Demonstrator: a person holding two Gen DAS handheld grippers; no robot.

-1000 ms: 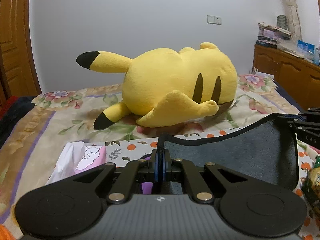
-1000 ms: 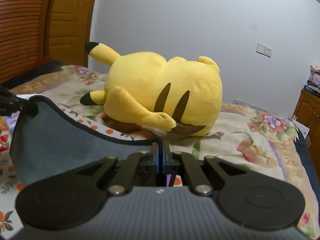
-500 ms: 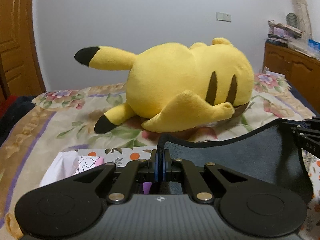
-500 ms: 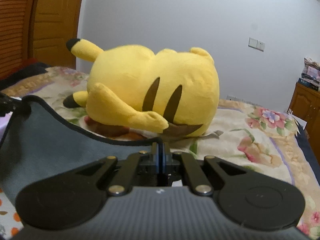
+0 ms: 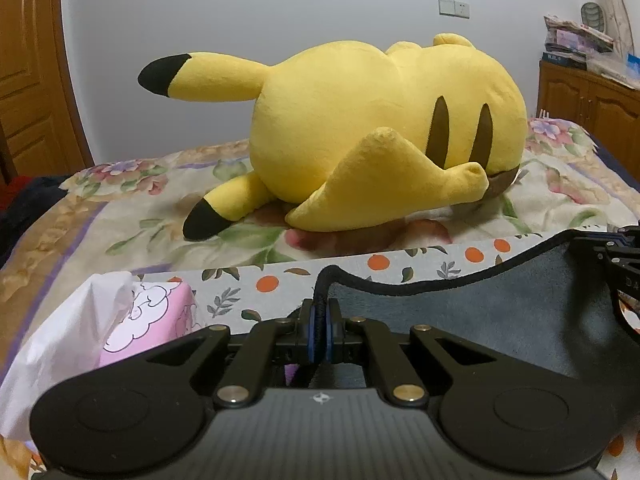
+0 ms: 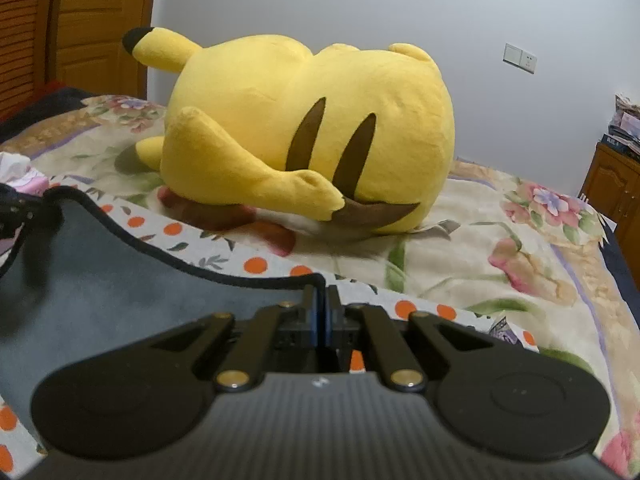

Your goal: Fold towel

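The towel (image 5: 500,312) is dark grey with a black hemmed edge. It hangs between my two grippers above a white cloth with orange dots. My left gripper (image 5: 319,312) is shut on its left corner; the hem rises from between the blue pads. In the right wrist view the towel (image 6: 100,300) spreads to the left and my right gripper (image 6: 320,304) is shut on its right corner. Each gripper shows at the edge of the other's view, the right one (image 5: 624,256) and the left one (image 6: 16,208).
A big yellow Pikachu plush (image 5: 380,128) lies on the flowered bedspread (image 5: 120,216) just beyond the towel. A pink tissue pack with white tissue (image 5: 132,320) sits at the left. A wooden cabinet (image 5: 592,104) stands at the right, a wooden door (image 6: 92,28) at the left.
Both grippers have carried the towel's edge forward towards the plush, which now looks larger and closer. The dotted cloth shows again beyond the hem. Both grips are unchanged.
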